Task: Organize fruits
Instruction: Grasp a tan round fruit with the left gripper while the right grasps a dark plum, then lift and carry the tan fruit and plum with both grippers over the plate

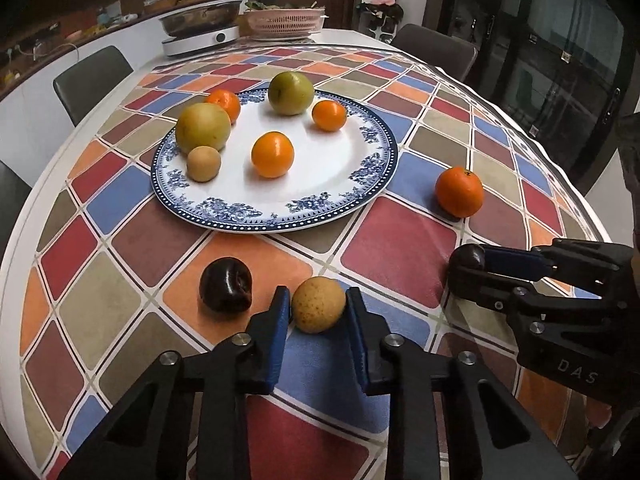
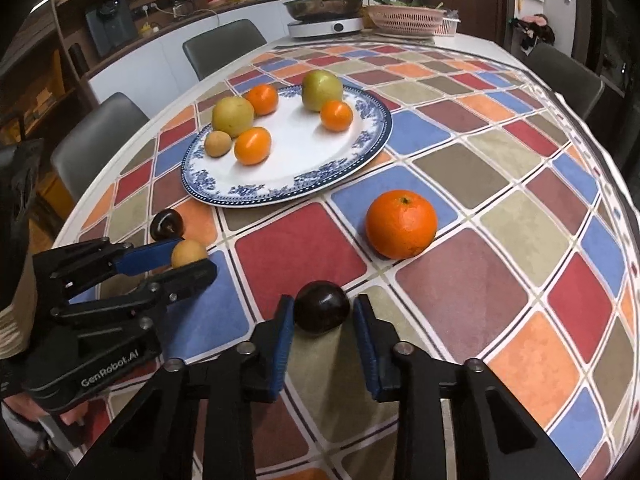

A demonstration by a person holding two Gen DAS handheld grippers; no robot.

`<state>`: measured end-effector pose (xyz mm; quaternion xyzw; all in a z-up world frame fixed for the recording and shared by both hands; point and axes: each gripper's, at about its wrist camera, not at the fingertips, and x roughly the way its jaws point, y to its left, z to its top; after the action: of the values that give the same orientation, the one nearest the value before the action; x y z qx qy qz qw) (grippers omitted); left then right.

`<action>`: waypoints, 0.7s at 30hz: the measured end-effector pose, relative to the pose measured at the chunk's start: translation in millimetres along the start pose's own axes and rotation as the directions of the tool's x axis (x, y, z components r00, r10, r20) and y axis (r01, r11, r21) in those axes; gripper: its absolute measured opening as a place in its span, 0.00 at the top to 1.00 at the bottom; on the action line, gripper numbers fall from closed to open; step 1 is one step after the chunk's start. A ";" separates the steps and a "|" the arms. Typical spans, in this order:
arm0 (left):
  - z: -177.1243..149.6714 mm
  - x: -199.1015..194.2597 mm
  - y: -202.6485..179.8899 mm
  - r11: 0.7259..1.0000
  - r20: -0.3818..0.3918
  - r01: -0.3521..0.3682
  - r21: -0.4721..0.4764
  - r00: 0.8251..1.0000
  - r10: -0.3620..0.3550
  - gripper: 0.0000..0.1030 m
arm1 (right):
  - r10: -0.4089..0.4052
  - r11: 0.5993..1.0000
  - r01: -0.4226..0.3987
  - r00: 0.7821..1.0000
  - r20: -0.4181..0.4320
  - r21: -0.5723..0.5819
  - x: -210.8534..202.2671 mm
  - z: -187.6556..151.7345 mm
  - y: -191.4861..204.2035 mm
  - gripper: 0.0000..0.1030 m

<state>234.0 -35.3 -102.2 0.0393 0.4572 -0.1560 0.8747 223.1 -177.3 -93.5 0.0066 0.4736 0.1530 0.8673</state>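
My left gripper (image 1: pixel 318 307) is clenched on a small tan fruit (image 1: pixel 318 304) resting on the checked tablecloth (image 1: pixel 400 248), just right of a dark plum (image 1: pixel 225 285). My right gripper (image 2: pixel 322 312) grasps a second dark plum (image 2: pixel 322 313), near a loose orange (image 2: pixel 401 224). The blue-rimmed plate (image 1: pixel 280 220) beyond holds six fruits.

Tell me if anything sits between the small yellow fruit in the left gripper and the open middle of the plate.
Nothing visible does. The left gripper is shut on the small yellow fruit, and bare tablecloth runs from there to the plate. The dark plum lies off to the side, and the plate's near half is bare.
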 end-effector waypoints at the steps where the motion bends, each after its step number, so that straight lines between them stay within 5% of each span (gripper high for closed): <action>1: 0.0 -0.1 -0.1 1.000 -0.001 -0.001 0.001 1.000 0.001 0.73 | 0.000 1.000 0.000 1.000 0.002 0.001 -0.1 0.0 0.0 0.71; 21: 1.3 -50.0 -3.4 0.999 0.088 0.039 -0.018 0.995 -0.037 0.74 | 0.040 0.999 -0.038 0.995 0.094 -0.025 -44.1 6.1 17.6 0.72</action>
<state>207.3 -27.0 -60.6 0.0149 0.4203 -0.1695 0.8913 201.3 -171.7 -51.3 0.0132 0.4303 0.1748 0.8855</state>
